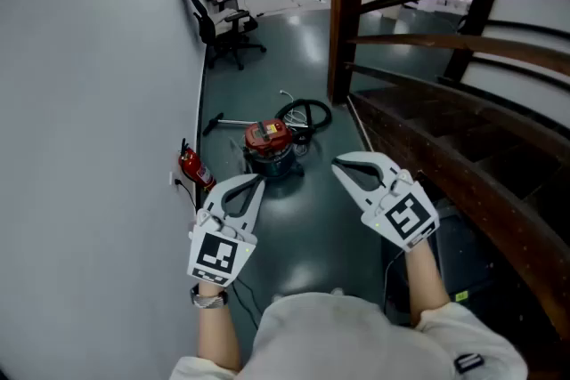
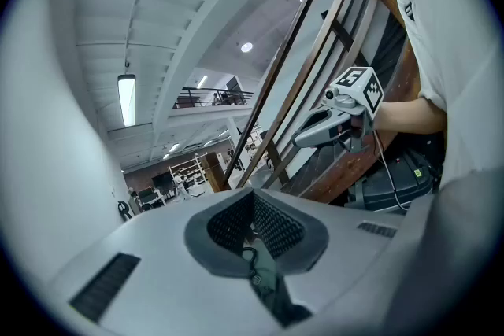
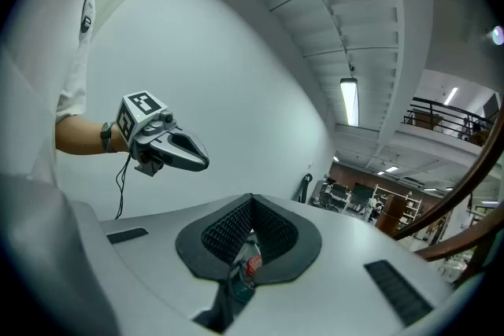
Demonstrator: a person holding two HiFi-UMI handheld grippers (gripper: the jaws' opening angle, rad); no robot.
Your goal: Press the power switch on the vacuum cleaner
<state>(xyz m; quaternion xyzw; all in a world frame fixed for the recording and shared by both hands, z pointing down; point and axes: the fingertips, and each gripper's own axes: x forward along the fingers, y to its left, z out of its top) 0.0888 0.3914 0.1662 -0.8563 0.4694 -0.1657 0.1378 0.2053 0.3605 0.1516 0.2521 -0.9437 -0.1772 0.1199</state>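
The vacuum cleaner [image 1: 270, 144] stands on the floor [image 1: 307, 222] near its wall-side edge, well ahead of the left gripper [image 1: 256, 181] and right gripper [image 1: 340, 163], both closed and empty; expect a heavy, rigid canister: press its red top, no grasp needed.

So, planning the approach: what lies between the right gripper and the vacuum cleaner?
Only bare dark floor, in the head view, between right gripper and vacuum cleaner.

Head view steeply down, gripper views near level, facing distant vacuum cleaner [image 1: 270, 145]
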